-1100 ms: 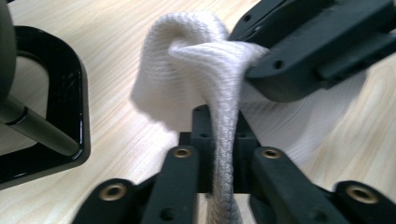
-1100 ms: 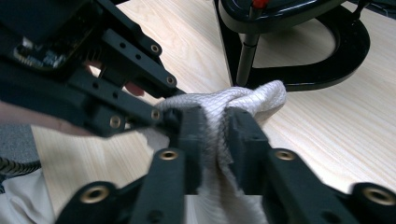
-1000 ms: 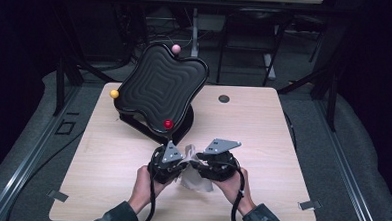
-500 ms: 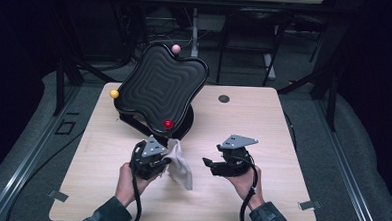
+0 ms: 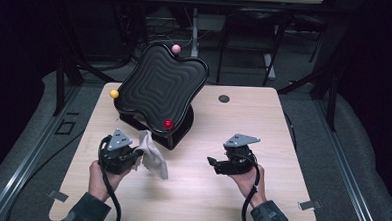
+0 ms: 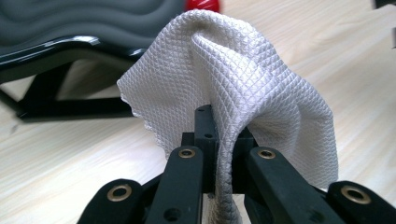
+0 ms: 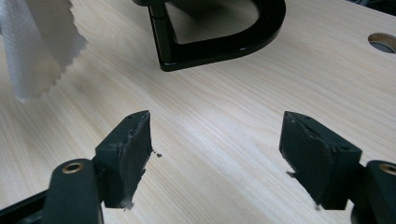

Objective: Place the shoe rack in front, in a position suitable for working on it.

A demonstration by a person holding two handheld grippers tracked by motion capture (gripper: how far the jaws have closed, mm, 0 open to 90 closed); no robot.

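Nearest the person, the left gripper (image 5: 132, 155) sits at about 8 o'clock on the surface (image 5: 263, 128), its jaws clenched on one white cloth (image 5: 152, 151) that hangs from them just off the wood (the left gripper view has the fabric bunched between the two black jaws, draping to either side). The right gripper (image 5: 213, 162), at about 5 o'clock, has its jaws released with nothing between them; they have just been opening, and its own view looks across bare wood between the two pads (image 7: 128, 140).

By my reading, the cloth has been passed wholly to the left hand and the step in hand is carrying it toward the black wavy tray (image 5: 162, 84), which stands tilted on its stand (image 5: 175, 132) at about 11 o'clock. The next move likely calls for lifting the cloth clear of the stand and laying it flat on the tray's ridged face, perhaps to wipe it, with the right gripper free to steady the stand.

Counted: one cloth, one tray on one stand, three balls at the tray's corners — red (image 5: 168, 124), yellow (image 5: 114, 93), pink (image 5: 175, 48) — and one round hole (image 5: 224, 98) in the surface at 1 o'clock
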